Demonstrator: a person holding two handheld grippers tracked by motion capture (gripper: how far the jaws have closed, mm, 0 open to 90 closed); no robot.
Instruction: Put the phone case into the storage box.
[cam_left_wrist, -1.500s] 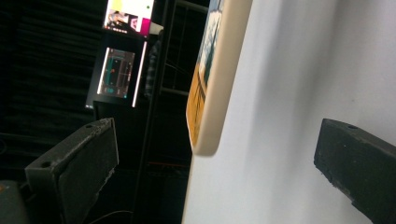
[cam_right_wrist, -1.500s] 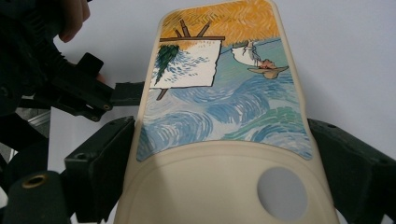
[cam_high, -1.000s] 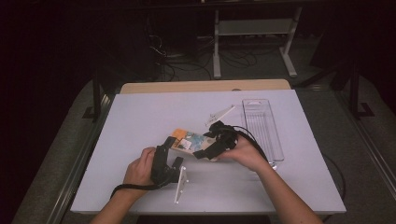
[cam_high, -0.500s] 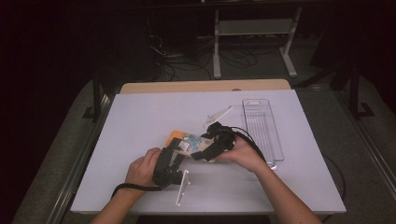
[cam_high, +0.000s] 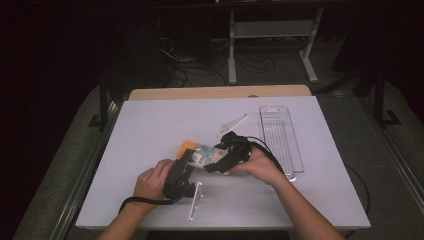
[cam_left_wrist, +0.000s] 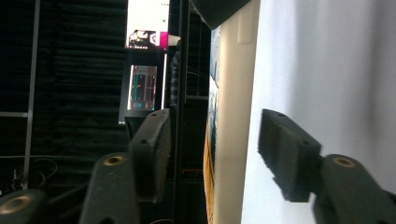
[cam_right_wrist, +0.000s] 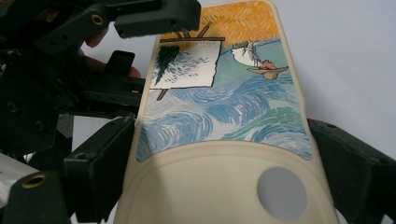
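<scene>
Near the middle of the high view, the left gripper (cam_high: 186, 159) has just been narrowing its black jaws around the cream-edged phone case with the painted blue-and-orange picture (cam_high: 199, 152). In the left gripper view the case's cream edge (cam_left_wrist: 232, 121) stands between the jaws with a gap on each side.

No legible text (painted picture only)

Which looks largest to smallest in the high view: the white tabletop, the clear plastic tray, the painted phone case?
1. White tabletop, by far the largest.
2. Clear plastic rectangular tray, long and narrow.
3. Painted orange-and-blue phone case, smallest as seen, though both grippers cover part of it.
</scene>
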